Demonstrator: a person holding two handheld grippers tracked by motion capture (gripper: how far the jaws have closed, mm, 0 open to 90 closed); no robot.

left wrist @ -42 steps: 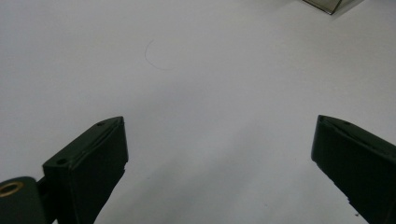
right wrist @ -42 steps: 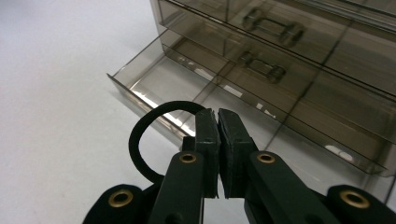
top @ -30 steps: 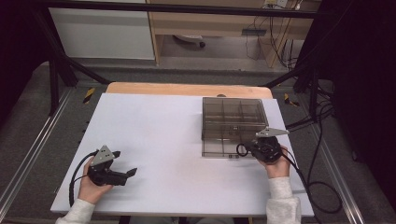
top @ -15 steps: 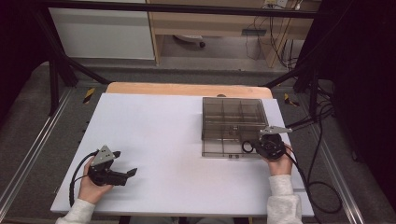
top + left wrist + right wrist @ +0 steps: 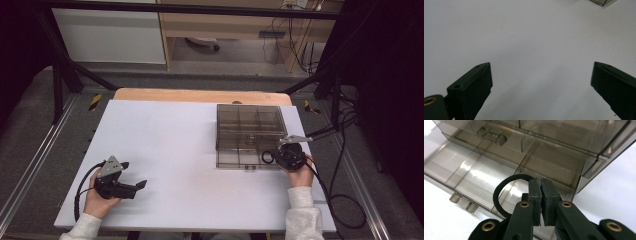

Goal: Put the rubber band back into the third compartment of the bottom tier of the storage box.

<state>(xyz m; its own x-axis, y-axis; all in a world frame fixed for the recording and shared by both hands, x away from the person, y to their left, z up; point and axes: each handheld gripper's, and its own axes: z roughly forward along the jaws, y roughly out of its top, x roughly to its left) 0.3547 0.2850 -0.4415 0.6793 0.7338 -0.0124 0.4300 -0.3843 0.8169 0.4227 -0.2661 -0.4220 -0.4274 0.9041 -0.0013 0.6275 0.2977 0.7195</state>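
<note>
White board covers the desk point(image 5: 165, 150), with a wooden edge showing at the far side and dark floor and cables beyond. On its right part sits a smoky clear plastic box point(image 5: 250, 134), divided into compartments, its lid swung open.

The right gripper point(image 5: 540, 195) has its jaws clenched on a black rubber ring point(image 5: 501, 192), pinching one side of the loop so that the rest hangs out to the left over the near edge of the box. In the high view the ring point(image 5: 267, 157) shows as a small dark loop at the box's near right corner, just ahead of the right gripper point(image 5: 280, 156). The ring is thin, round, matt black and keeps its shape while gripped.

The left gripper point(image 5: 140, 186) rests well apart on the bare board, jaws released wide with nothing between them.

As I judge it, the pick-up is done and the ring has been carried to the box; what is left is to lower it into a compartment and let go. The compartments visible look empty.
</note>
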